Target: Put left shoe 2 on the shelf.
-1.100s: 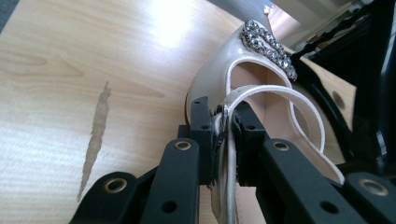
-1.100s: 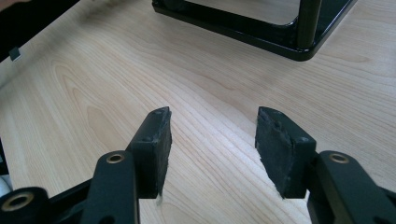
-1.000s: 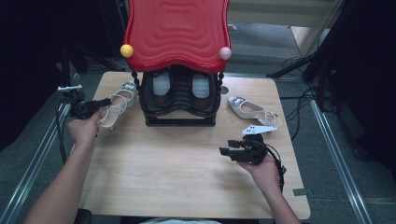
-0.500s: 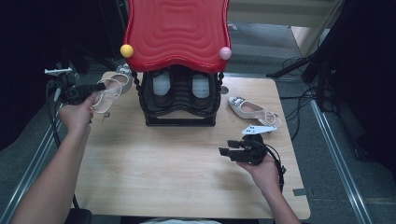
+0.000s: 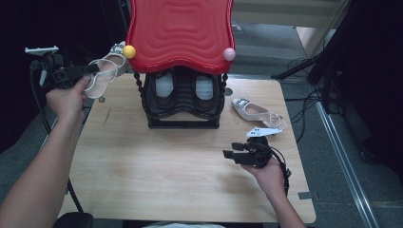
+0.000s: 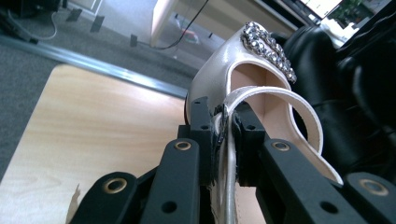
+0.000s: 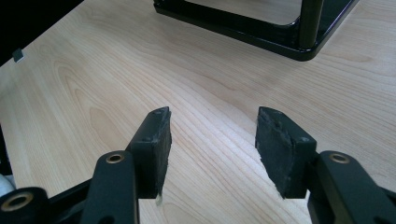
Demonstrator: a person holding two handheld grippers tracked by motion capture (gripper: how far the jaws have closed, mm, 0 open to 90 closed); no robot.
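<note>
A white slingback shoe (image 5: 105,72) with a rhinestone buckle (image 6: 268,44) hangs in the air off the table's far left corner, beside the red-topped black stand (image 5: 183,102). My left gripper (image 5: 91,70) is shut on the shoe's heel strap (image 6: 227,140), its pads pressing from both sides. The matching second shoe (image 5: 256,112) lies on the table to the right of the stand. Low over the wood near the front right, my right gripper (image 5: 228,155) stands open with nothing between its fingers (image 7: 154,140); the stand's black base (image 7: 261,30) is ahead of it.
The stand's red wavy panel (image 5: 179,31) carries a yellow ball (image 5: 129,51) and a pink ball (image 5: 229,54) and overhangs the table's back middle. Bare wooden table (image 5: 166,166) lies in front of the stand. Cables trail on the floor at the right.
My left gripper has lifted the white shoe off the table, up and toward the far left. The right gripper has stayed where it was.
</note>
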